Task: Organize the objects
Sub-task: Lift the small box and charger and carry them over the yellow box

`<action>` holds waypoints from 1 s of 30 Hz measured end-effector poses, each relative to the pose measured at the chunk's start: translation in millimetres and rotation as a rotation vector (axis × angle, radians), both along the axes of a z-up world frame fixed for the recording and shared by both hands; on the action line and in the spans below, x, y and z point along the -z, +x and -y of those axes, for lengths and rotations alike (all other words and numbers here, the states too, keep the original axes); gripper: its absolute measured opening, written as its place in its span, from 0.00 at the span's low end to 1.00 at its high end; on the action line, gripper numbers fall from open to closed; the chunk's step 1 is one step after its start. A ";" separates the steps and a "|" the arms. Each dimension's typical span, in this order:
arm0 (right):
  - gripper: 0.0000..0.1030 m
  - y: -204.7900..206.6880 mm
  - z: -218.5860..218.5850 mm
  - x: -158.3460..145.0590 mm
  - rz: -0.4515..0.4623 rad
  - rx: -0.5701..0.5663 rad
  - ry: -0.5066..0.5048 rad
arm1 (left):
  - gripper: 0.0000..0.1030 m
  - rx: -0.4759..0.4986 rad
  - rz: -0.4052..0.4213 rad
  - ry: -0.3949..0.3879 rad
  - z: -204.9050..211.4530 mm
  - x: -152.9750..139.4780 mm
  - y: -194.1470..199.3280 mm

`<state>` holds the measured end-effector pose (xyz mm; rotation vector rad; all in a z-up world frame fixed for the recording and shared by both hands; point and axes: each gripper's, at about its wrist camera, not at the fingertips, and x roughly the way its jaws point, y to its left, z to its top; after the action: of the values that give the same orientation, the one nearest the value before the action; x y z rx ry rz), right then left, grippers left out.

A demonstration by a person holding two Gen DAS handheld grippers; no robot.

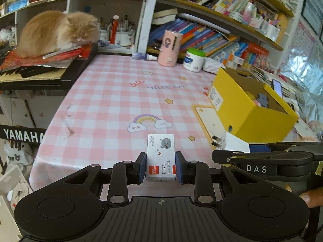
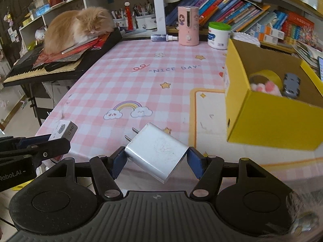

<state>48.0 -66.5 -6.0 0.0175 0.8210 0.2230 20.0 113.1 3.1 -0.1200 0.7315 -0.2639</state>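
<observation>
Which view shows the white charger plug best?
The right wrist view: the charger plug sits whole, tilted, clamped in the right hand-held gripper, prongs visible. The left wrist view shows only its prong end behind that gripper.

We see the left gripper (image 1: 160,166) built of matte black linkage arms with silver pivot screws, blue pads (image 1: 143,167) and a ribbed base; the right gripper (image 2: 156,161) matches, seemingly lettered "DAS".

A pink-and-white checked tablecloth (image 2: 129,80) with a pastel rainbow lies beside a yellow box (image 2: 272,121), a white charger (image 2: 159,153), a white staple box (image 1: 160,157) and an orange cat (image 1: 56,32).
</observation>
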 end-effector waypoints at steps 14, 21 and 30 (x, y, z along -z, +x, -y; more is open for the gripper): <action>0.61 -55.5 27.0 9.7 -0.031 0.127 0.029 | 0.27 0.142 -0.017 0.009 28.3 3.4 -27.2; 0.61 -76.0 49.5 10.7 -0.036 0.217 0.031 | 0.27 0.238 -0.016 0.009 49.9 4.5 -29.4; 0.61 -92.9 74.6 12.3 -0.042 0.316 0.035 | 0.27 0.318 -0.017 0.011 72.3 6.3 -29.0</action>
<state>-45.0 -141.1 -18.3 0.1845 0.8437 -0.0617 -9.0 40.8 -3.2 0.0055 0.7676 -0.5629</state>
